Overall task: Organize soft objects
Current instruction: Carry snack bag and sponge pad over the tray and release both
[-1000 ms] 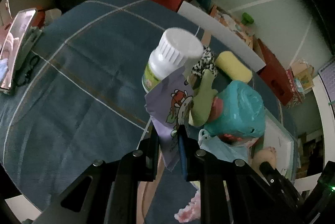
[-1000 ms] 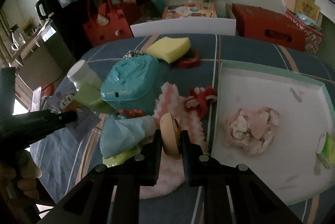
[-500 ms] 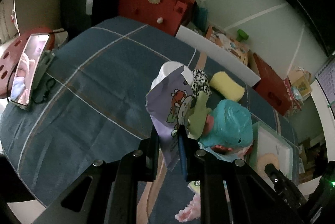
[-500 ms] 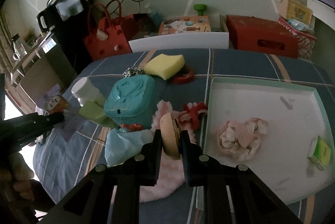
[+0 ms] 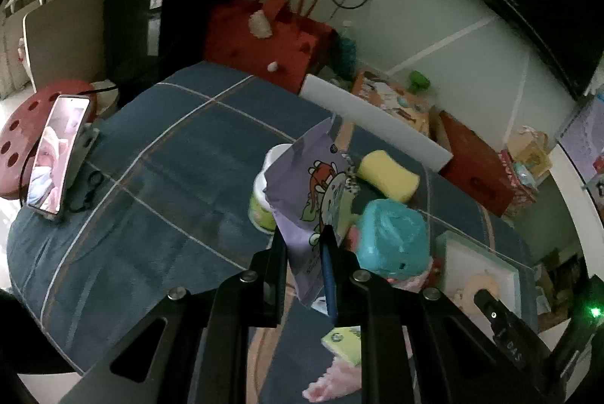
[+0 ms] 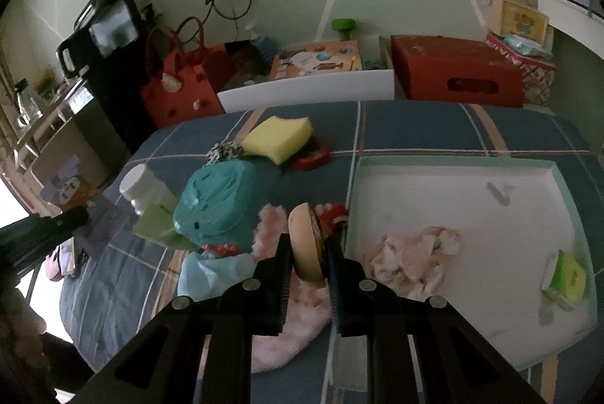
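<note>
My left gripper [image 5: 304,245] is shut on a purple cartoon-printed packet [image 5: 307,192] and holds it above the blue plaid table. My right gripper [image 6: 307,253] is shut on a round beige soft toy [image 6: 304,245], held above the pile just left of the white tray [image 6: 445,177]. The pile holds a teal plastic-wrapped bundle [image 6: 217,200], a yellow sponge [image 6: 277,136], a white-capped bottle [image 6: 141,183], a pale blue cloth [image 6: 205,270] and a pink fluffy cloth [image 6: 290,336]. A crumpled pink cloth [image 6: 413,258] lies in the tray.
A small green packet [image 6: 566,274] lies in the tray's right corner. A red ring [image 6: 313,155] sits behind the sponge. A phone on a stand [image 5: 56,155] stands at the table's left edge. A red bag [image 6: 177,87] and a red box [image 6: 456,74] stand behind the table.
Both grippers have risen and drawn back from the pile, each holding its object. The purple packet is lifted clear of the bottle.
</note>
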